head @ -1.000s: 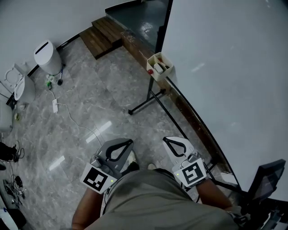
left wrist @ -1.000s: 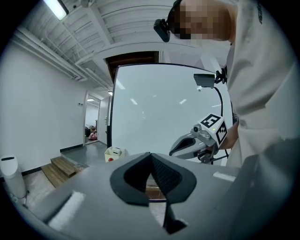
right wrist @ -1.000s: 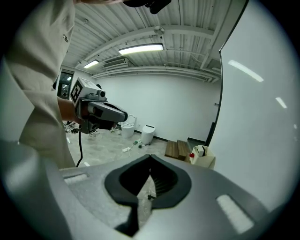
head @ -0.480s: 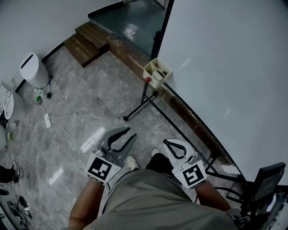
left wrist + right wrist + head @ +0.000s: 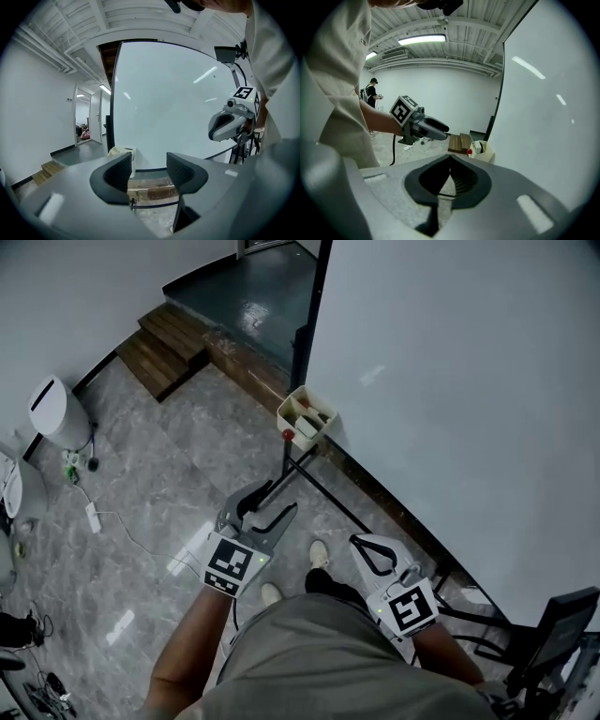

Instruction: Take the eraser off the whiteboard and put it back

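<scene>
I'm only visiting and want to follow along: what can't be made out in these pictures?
Which item is the eraser: head view, things in the cream holder at the whiteboard corner are too small to tell apart.
Holder's contents: left gripper view, its wall and a finger of the left gripper hide them.
Whiteboard's far side: head view, cut off by the right edge.
Floor beneath the person: head view, hidden by their body.

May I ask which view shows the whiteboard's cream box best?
The head view: it looks down into the box. The right gripper view shows it small, side-on; the left gripper view, partly behind a jaw.
</scene>
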The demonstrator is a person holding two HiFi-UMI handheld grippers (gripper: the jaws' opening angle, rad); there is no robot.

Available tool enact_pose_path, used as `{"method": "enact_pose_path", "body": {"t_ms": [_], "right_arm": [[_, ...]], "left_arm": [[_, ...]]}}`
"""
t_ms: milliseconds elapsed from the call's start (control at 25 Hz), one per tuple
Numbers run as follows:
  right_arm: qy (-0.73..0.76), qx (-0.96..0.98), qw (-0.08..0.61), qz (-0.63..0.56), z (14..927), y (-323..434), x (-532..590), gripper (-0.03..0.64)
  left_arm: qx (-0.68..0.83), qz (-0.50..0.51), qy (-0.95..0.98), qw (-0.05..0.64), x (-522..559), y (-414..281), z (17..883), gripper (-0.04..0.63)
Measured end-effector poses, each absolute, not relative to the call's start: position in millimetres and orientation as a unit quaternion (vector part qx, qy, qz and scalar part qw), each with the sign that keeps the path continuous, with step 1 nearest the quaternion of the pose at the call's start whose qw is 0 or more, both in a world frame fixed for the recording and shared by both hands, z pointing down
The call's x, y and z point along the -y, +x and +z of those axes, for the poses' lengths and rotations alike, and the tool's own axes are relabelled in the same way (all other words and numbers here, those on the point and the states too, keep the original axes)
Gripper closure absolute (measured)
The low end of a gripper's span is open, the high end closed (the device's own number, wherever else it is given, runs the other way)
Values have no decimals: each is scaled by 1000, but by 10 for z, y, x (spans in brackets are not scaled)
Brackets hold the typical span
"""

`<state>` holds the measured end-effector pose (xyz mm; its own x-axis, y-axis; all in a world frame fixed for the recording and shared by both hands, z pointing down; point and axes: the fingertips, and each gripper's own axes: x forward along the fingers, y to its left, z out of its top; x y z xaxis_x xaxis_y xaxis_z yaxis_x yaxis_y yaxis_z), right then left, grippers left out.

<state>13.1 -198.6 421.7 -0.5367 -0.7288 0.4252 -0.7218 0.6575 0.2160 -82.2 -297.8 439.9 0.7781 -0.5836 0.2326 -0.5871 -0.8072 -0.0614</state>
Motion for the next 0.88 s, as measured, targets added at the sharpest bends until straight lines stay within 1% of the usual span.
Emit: {"method": "enact_pose_path", "body": {"t_ms": [160, 320, 560, 880], "right_arm": [[434, 869, 240, -1, 4142, 411, 2215, 614], [446, 859, 252, -2, 4147, 722, 2368, 614], [468, 844, 261, 18, 4182, 1107, 2525, 614], [479, 833, 275, 41, 4272, 1354, 2549, 614]], "left_arm": [[319, 129, 939, 3, 3421, -593, 4477, 341], [329, 137, 934, -3, 3814, -378, 4581, 317], [345, 149, 927, -6, 4272, -132, 4764, 255], [345, 156, 926, 2, 4575, 38, 5017, 247]]}}
